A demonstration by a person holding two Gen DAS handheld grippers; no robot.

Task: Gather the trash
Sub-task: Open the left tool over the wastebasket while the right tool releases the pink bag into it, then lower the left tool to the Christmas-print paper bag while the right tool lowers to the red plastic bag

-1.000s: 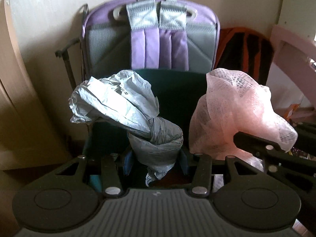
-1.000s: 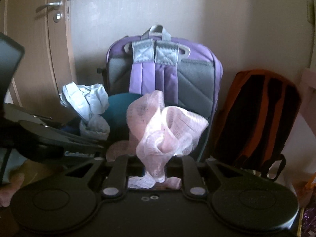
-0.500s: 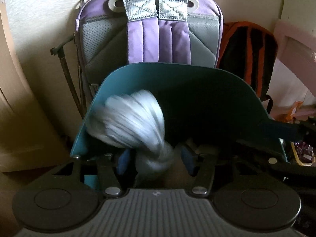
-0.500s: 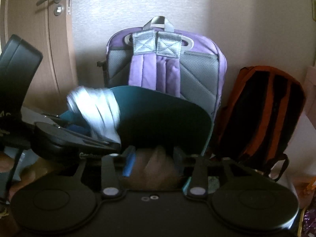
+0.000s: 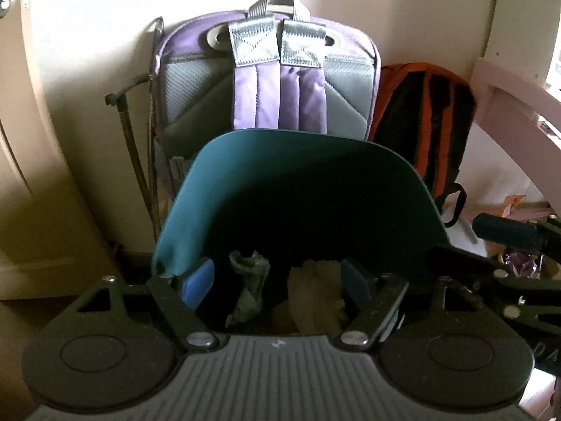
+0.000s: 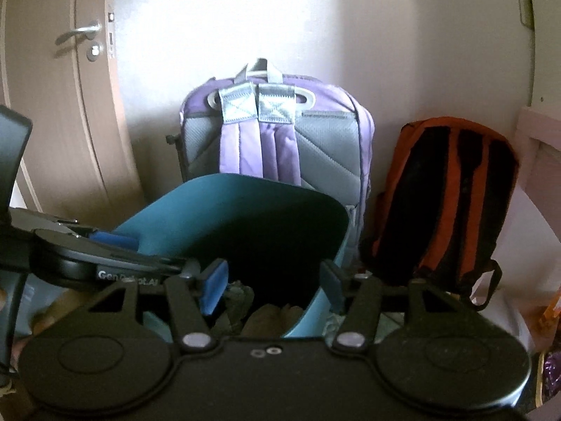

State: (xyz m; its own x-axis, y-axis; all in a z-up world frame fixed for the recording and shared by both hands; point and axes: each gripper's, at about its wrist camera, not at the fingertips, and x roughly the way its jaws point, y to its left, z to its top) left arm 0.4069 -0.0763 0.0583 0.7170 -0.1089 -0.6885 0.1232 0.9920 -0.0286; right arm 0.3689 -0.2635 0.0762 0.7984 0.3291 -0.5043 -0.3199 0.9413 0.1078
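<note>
A teal bin (image 5: pixel 280 161) stands in front of me; it also shows in the right wrist view (image 6: pixel 217 210). Inside it lie a crumpled grey bag (image 5: pixel 249 287) and a crumpled pinkish net (image 5: pixel 315 294), both dim in shadow. They show in the right wrist view too, the grey bag (image 6: pixel 235 298) and the net (image 6: pixel 270 315). My left gripper (image 5: pixel 277 280) is open and empty over the bin mouth. My right gripper (image 6: pixel 271 280) is open and empty over the bin's right side. The left gripper appears at the left of the right wrist view (image 6: pixel 112 242).
A purple and grey backpack (image 5: pixel 270 80) leans on the wall behind the bin. An orange and black backpack (image 6: pixel 448 196) stands to its right. A door with a handle (image 6: pixel 75 35) is at the left. A pink frame (image 5: pixel 512 105) is at the right.
Both grippers lowered toward the bin and opened. The grey bag left my left gripper and the pink net left my right gripper; both now lie inside the bin.
</note>
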